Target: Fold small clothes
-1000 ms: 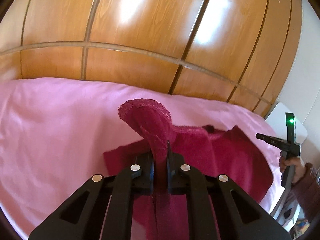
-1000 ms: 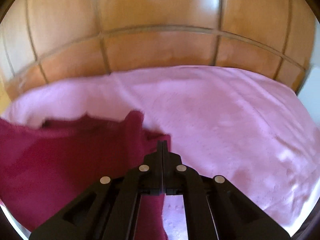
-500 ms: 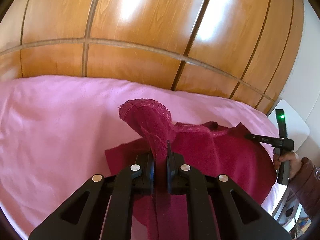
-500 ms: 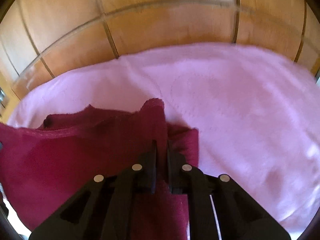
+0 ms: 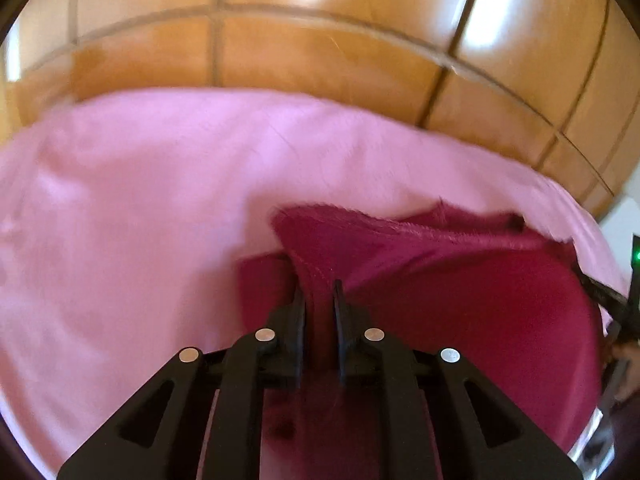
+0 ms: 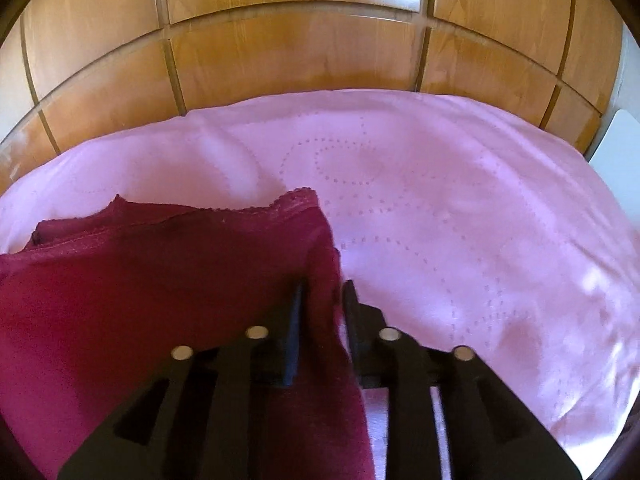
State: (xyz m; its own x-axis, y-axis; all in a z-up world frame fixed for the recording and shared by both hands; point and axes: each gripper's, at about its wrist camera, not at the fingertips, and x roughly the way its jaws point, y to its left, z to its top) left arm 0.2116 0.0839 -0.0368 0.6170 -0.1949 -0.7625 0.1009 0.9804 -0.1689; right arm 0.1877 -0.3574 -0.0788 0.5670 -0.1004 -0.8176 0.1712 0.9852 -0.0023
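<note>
A dark red garment with a lace edge [image 5: 460, 288] lies on a pink sheet [image 5: 140, 220]. My left gripper [image 5: 318, 286] pinches a bunched corner of it, which fills the narrow gap between the fingers; the jaws are just starting to open. In the right wrist view the garment's [image 6: 160, 280] right edge runs between the fingers of my right gripper [image 6: 322, 284]. Its jaws are opening and stand apart, with the cloth loose between them. The right gripper [image 5: 634, 264], with its green light, also shows at the right edge of the left wrist view.
Wooden panelling [image 6: 300, 52] rises behind the pink sheet [image 6: 460, 220], which spreads wide to the right of the garment. A white surface [image 6: 618, 136] shows past the sheet's far right corner. A person's hand [image 5: 628, 360] holds the right gripper.
Both grippers have sunk toward the sheet and the raised corners of the garment came down with them. The right gripper's fingers, shut on the cloth before, now stand apart.
</note>
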